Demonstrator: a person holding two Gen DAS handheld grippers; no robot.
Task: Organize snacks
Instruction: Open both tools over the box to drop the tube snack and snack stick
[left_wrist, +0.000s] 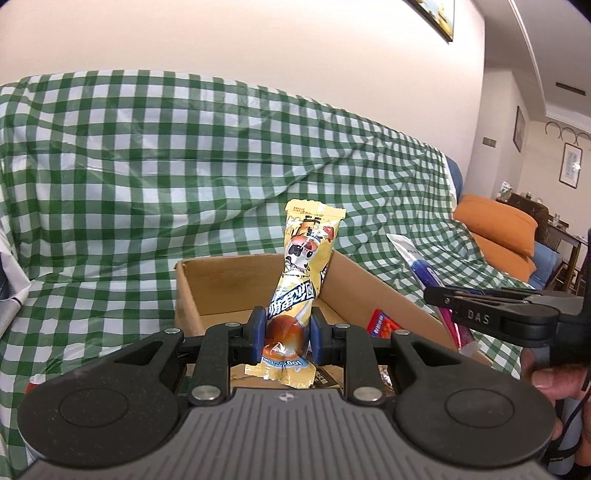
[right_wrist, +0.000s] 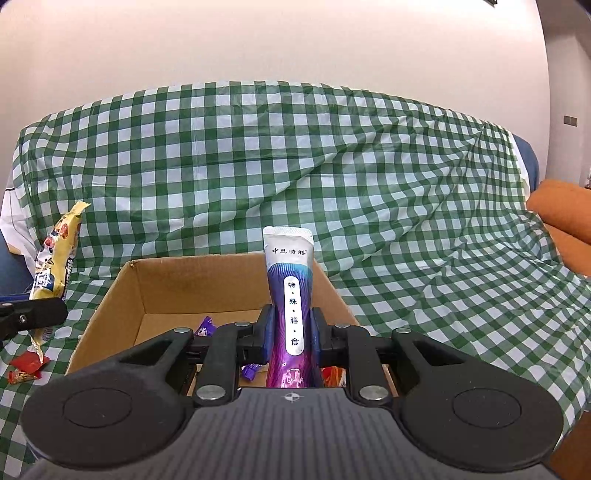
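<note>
My left gripper is shut on a yellow snack packet that stands upright between its blue pads, above an open cardboard box. The right gripper is shut on a purple and silver sachet, also upright, over the same box. In the left wrist view the right gripper reaches in from the right with the sachet. In the right wrist view the yellow packet shows at the left, held by the left gripper's finger. Purple wrapped candies lie inside the box.
A green and white checked cloth covers the sofa and the surface under the box. Red wrapped snacks lie on the cloth left of the box; a red packet sits at its right side. An orange cushion is far right.
</note>
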